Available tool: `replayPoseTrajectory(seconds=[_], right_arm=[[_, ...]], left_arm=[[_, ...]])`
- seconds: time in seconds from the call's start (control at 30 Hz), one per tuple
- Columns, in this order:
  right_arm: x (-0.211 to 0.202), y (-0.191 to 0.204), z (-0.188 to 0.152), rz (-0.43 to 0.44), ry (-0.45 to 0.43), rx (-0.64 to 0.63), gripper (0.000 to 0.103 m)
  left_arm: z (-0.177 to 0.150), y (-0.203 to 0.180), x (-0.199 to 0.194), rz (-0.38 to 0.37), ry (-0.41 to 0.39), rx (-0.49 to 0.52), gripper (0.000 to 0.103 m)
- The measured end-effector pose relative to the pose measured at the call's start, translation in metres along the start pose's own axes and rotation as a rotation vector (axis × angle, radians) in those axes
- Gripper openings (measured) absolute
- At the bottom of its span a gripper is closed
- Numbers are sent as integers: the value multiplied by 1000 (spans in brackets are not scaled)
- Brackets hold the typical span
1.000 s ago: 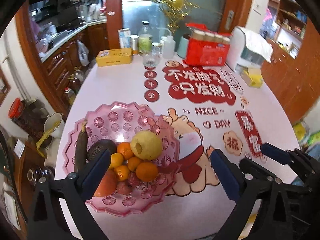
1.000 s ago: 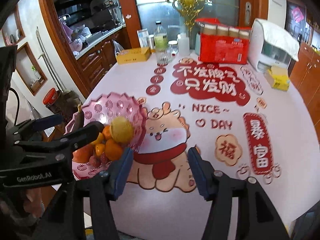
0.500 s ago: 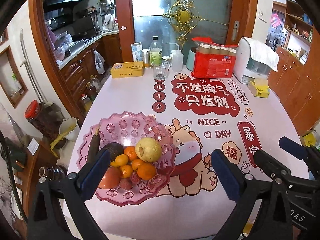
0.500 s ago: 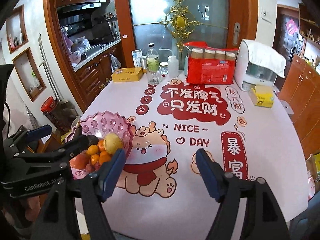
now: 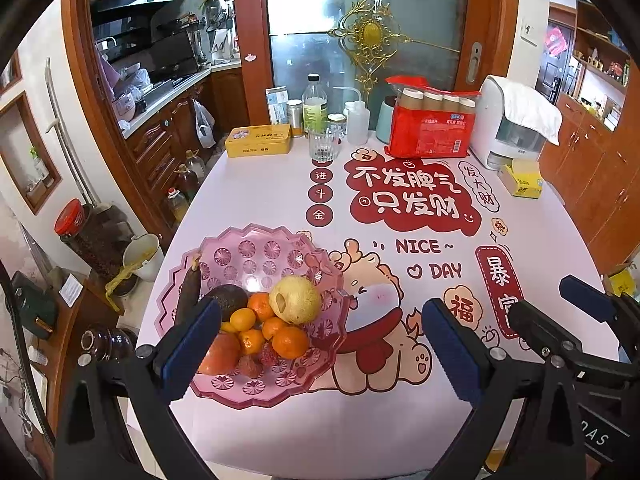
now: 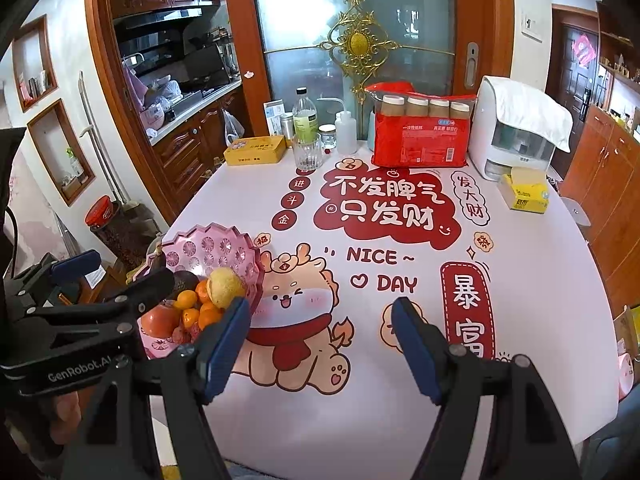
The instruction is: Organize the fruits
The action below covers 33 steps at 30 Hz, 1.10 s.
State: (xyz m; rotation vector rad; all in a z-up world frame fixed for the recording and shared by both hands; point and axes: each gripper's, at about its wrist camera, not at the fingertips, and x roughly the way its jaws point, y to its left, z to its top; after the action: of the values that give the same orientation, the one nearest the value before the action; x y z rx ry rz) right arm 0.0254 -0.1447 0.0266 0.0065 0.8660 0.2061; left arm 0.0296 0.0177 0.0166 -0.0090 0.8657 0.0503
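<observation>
Two grippers spread, nothing held, both raised over the near table edge.

Left gripper [image 5: 320,344]: jaws wide apart, empty; the pink fruit dish [image 5: 248,248] lies just ahead, toward its left finger. Right gripper [image 6: 320,340]: jaws parted, empty, aimed at bare table [image 6: 540,240]; dish well off to its left. Fruit all heaped in the dish: pale pear [image 5: 294,299], oranges [image 5: 291,342], avocado [image 5: 228,300]; dark banana [image 5: 189,290] runs front-to-back along the left rim. Left hand looks nearer for a pick.
</observation>
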Motion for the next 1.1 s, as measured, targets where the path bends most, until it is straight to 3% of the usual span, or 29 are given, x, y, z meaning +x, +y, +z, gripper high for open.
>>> replayPoseTrajectory(seconds=[1.1], right_arm=[[5, 7, -13, 28, 29, 12, 73]], left_arm=[[-14, 7, 6, 13, 51, 5, 100]])
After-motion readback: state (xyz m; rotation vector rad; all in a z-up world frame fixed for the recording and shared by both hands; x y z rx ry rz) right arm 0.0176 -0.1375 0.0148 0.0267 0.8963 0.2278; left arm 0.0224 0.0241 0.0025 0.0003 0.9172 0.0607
